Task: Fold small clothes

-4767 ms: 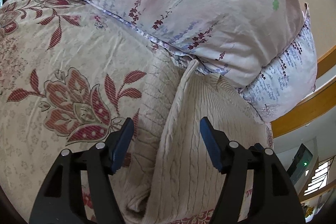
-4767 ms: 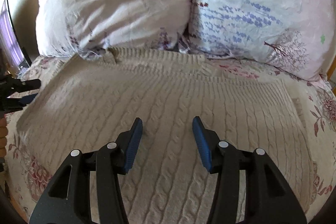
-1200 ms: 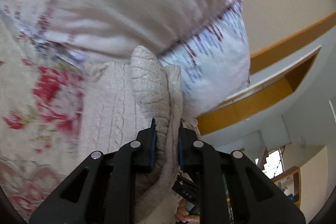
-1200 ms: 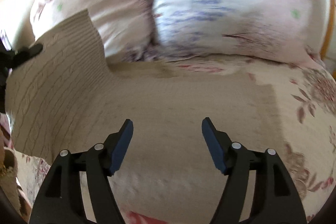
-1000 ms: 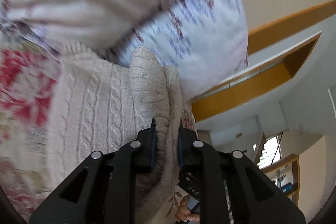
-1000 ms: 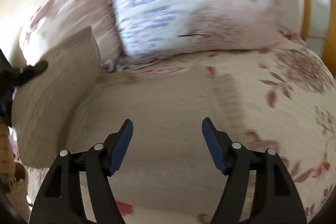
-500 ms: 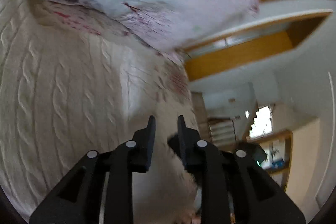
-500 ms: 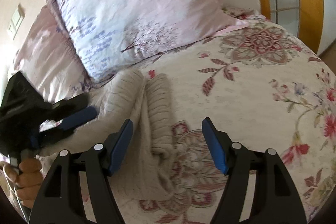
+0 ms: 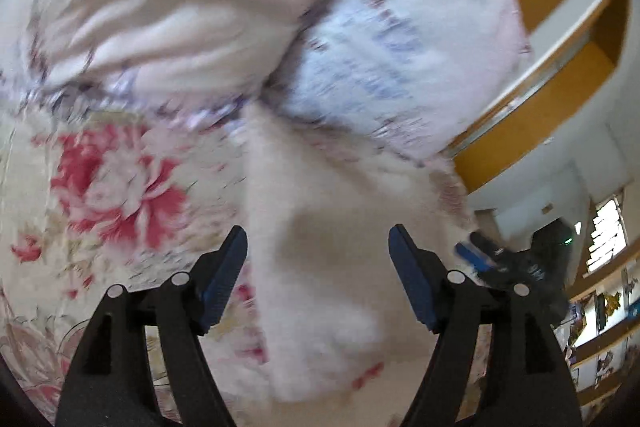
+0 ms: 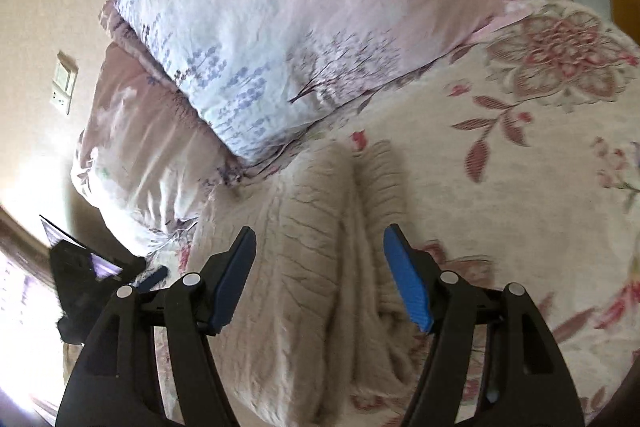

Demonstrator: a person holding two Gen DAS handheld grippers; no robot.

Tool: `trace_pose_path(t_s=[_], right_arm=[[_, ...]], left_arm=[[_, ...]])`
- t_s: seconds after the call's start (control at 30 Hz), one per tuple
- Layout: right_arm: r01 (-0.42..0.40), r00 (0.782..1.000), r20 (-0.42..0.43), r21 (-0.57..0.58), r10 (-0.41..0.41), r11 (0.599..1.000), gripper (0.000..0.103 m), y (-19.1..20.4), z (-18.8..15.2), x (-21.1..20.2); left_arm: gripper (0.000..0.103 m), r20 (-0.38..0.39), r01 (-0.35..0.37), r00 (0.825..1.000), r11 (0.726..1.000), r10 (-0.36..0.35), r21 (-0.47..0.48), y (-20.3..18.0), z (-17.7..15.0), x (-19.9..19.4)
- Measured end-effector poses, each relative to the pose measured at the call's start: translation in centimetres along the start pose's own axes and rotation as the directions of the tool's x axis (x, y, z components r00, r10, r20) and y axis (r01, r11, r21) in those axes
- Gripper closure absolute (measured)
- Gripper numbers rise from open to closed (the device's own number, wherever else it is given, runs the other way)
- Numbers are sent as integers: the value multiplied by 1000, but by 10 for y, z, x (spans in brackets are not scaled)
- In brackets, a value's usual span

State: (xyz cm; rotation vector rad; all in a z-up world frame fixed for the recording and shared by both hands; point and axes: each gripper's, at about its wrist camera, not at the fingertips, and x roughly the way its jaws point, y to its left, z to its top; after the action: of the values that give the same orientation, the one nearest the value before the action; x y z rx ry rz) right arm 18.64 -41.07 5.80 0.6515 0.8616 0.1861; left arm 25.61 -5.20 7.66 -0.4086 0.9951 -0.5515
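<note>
A cream cable-knit sweater (image 10: 320, 267) lies folded lengthwise on the floral bedspread, its ribbed end toward the pillows. It shows blurred in the left wrist view (image 9: 320, 267). My left gripper (image 9: 316, 267) is open and empty just above the sweater. My right gripper (image 10: 318, 271) is open and empty above the sweater's right side. The right gripper also shows at the right of the left wrist view (image 9: 504, 259), and the left gripper at the left of the right wrist view (image 10: 148, 277).
Two floral pillows (image 10: 280, 27) lean against the wall behind the sweater. The floral bedspread (image 10: 520, 167) stretches to the right. A wooden bed frame (image 9: 560, 99) runs at the right. A wall switch (image 10: 64, 83) is at the left.
My left gripper carried the sweater's left side over to the right, let go and opened, then drew back. The sweater now lies folded in a narrow strip. My right gripper stayed open.
</note>
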Motion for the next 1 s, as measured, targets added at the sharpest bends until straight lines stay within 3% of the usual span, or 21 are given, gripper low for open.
trace_pose_path(t_s=[0.13, 0.3, 0.5, 0.8, 1.0], right_arm=[[-47, 997, -55, 40, 49, 998, 39, 1, 0, 16], [-38, 994, -99, 59, 44, 998, 41, -3, -3, 27], [-38, 992, -115, 46, 43, 998, 54, -4, -5, 34], [-49, 987, -149, 63, 58, 997, 54, -9, -1, 56], [-65, 985, -151, 106, 81, 992, 61, -16, 5, 62]], left_arm=[[30, -43, 6, 999, 999, -8, -35, 15, -4, 16], [30, -62, -5, 998, 999, 2, -42, 25, -3, 19], [30, -83, -13, 996, 999, 9, -45, 25, -1, 32], [28, -120, 14, 993, 997, -23, -71, 26, -3, 49], [27, -132, 35, 990, 994, -48, -100, 29, -4, 52]])
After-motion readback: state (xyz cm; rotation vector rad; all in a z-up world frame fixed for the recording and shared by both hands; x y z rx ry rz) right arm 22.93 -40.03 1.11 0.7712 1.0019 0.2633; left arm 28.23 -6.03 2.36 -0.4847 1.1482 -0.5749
